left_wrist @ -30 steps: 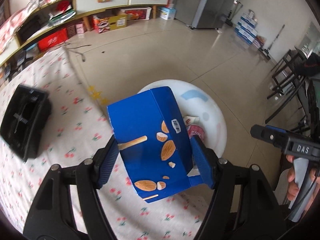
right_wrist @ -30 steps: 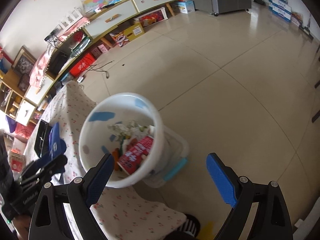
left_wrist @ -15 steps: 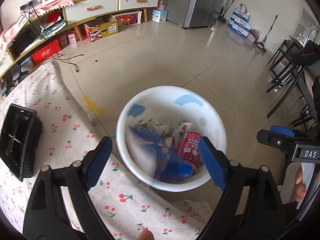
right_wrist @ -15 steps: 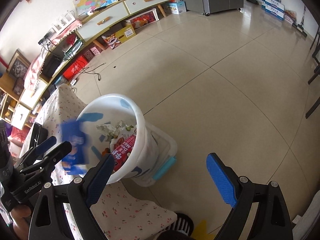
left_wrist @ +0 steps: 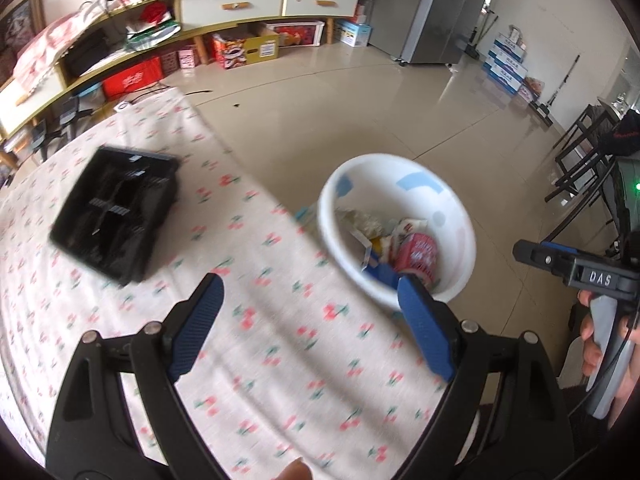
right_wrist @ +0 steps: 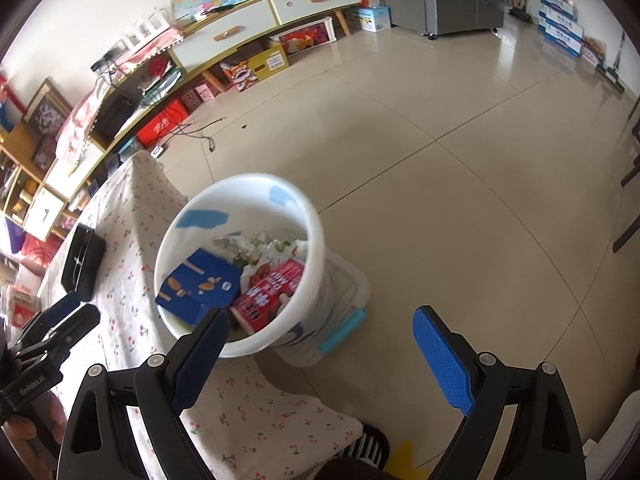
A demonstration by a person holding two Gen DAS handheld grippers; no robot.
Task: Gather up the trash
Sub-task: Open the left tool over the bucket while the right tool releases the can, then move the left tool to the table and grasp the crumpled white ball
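A white bucket (right_wrist: 316,240) stands beside the table edge and holds trash. In it lie a blue snack box (right_wrist: 200,284), a red carton (right_wrist: 268,300) and crumpled wrappers (right_wrist: 256,246). The bucket also shows in the left wrist view (left_wrist: 460,216), with the red carton (left_wrist: 418,256) inside. My left gripper (left_wrist: 312,332) is open and empty above the cherry-print tablecloth (left_wrist: 256,352), just left of the bucket. My right gripper (right_wrist: 320,356) is open and empty, held over the bucket's near side and the floor.
A black box (left_wrist: 116,208) lies on the table to the left; it also shows in the right wrist view (right_wrist: 82,260). A clear bin with a teal latch (right_wrist: 344,328) sits against the bucket. Tiled floor, low shelves and dark chairs (left_wrist: 580,160) surround the table.
My left gripper opened and let go of the blue snack box, which fell into the bucket. The gripper then swung left, back over the table. The right gripper stayed open.
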